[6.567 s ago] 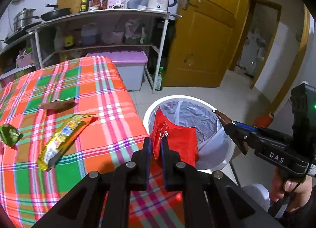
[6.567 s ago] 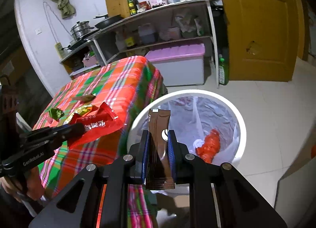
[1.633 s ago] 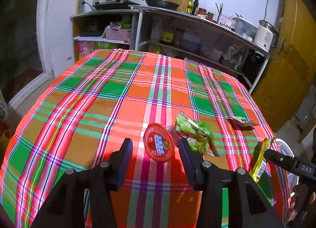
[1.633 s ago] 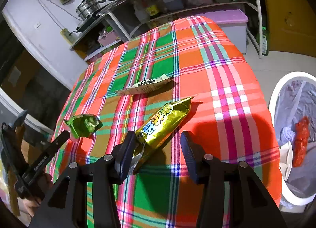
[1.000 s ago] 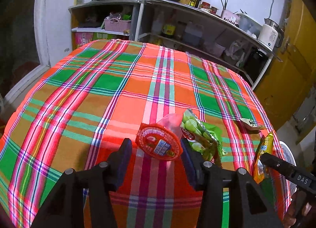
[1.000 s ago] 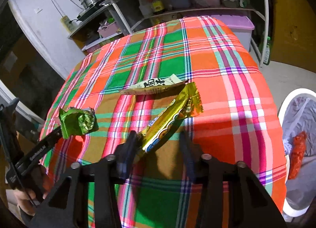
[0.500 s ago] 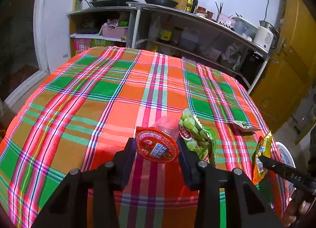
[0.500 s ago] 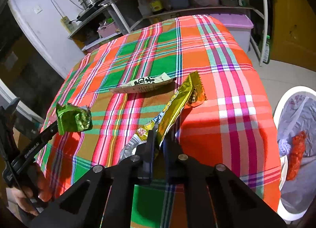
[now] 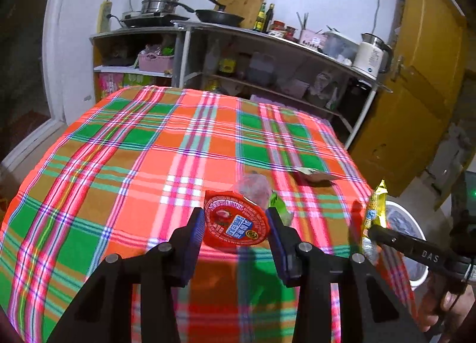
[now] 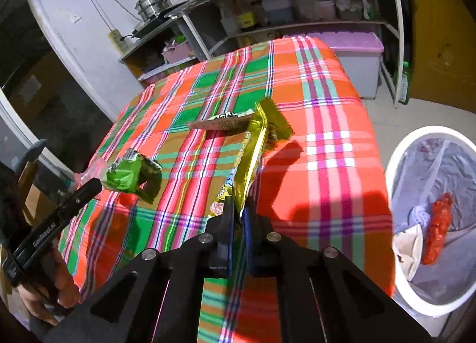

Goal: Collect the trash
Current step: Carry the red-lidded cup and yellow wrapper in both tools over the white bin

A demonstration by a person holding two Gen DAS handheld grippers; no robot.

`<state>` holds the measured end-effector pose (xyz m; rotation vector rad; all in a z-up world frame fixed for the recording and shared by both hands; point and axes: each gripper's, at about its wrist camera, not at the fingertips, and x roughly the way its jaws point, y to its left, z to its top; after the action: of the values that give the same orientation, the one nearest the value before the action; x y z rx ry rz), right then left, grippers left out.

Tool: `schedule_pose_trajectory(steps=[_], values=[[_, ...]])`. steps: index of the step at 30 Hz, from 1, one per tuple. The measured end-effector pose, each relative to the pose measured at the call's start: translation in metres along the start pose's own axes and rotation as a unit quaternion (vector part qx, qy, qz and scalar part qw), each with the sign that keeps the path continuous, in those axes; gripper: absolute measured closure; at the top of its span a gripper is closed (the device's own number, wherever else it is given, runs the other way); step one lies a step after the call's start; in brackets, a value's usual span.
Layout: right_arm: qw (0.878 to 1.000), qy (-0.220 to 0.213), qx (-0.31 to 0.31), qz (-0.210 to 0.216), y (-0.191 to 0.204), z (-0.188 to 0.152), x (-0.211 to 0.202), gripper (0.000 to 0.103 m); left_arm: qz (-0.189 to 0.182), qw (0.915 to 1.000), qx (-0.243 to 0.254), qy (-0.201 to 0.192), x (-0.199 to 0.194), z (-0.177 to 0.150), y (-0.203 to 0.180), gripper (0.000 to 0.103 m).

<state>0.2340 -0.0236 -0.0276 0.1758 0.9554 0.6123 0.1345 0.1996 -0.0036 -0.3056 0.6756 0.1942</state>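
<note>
My left gripper (image 9: 236, 224) is shut on a red-lidded plastic cup (image 9: 235, 221), held just above the plaid tablecloth (image 9: 142, 152). A crumpled green wrapper (image 9: 278, 207) is pinched beside the cup against the right finger. In the right wrist view that green wrapper (image 10: 131, 175) hangs at the left gripper (image 10: 93, 185) tip. My right gripper (image 10: 238, 218) has its jaws closing on the lower end of a long gold snack wrapper (image 10: 253, 149), which stands up off the cloth. A flat tan wrapper (image 10: 220, 123) lies on the table behind it.
A white bin (image 10: 398, 164) with a grey liner stands on the floor past the table's right edge, with a red wrapper (image 10: 437, 233) inside. Kitchen shelves (image 9: 267, 75) run behind the table. A yellow door (image 9: 416, 105) is at the right.
The right gripper's jaws closed on the gold wrapper and raised it off the cloth. The left gripper closed on the cup and green wrapper and lifted them toward the right.
</note>
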Motion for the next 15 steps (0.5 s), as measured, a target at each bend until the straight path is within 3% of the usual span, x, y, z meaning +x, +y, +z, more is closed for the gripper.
schedule_pose_trajectory(steps=[15], values=[[0.999, -0.039, -0.008, 0.003, -0.010, -0.016, -0.056, 0.097, -0.042, 0.9980, 0.045, -0.007, -0.040, -0.024, -0.063, 0.061]])
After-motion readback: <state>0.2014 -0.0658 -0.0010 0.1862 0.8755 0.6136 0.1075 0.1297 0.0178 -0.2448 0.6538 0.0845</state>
